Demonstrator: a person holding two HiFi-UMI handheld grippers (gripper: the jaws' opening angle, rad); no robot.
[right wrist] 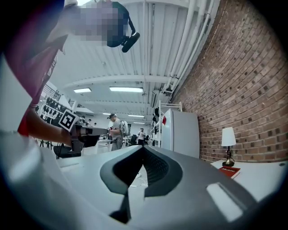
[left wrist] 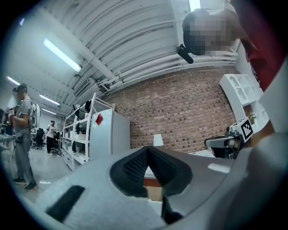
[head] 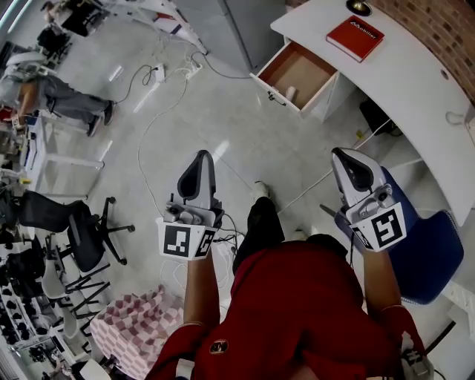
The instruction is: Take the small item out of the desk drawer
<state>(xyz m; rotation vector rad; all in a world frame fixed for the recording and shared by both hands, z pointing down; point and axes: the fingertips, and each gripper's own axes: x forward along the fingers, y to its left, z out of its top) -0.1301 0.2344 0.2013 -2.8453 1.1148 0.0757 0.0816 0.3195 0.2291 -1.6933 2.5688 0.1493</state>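
Note:
The desk drawer point(head: 300, 74) stands pulled open under the white curved desk point(head: 415, 89), far ahead of me. A small pale item point(head: 291, 93) lies near the drawer's front wall. Both grippers are held up over the floor, well short of the drawer. In the head view my left gripper point(head: 201, 156) is at centre left and my right gripper point(head: 342, 154) at centre right. In its own view the left gripper point(left wrist: 147, 151) has its jaws together with nothing between them. The right gripper point(right wrist: 144, 148) is likewise shut and empty.
A red book point(head: 355, 37) and a lamp base point(head: 359, 7) sit on the desk. A blue chair point(head: 434, 252) stands at my right. Cables point(head: 159, 111) trail over the floor. Black office chairs point(head: 82, 230) and another person point(head: 52, 93) are at the left.

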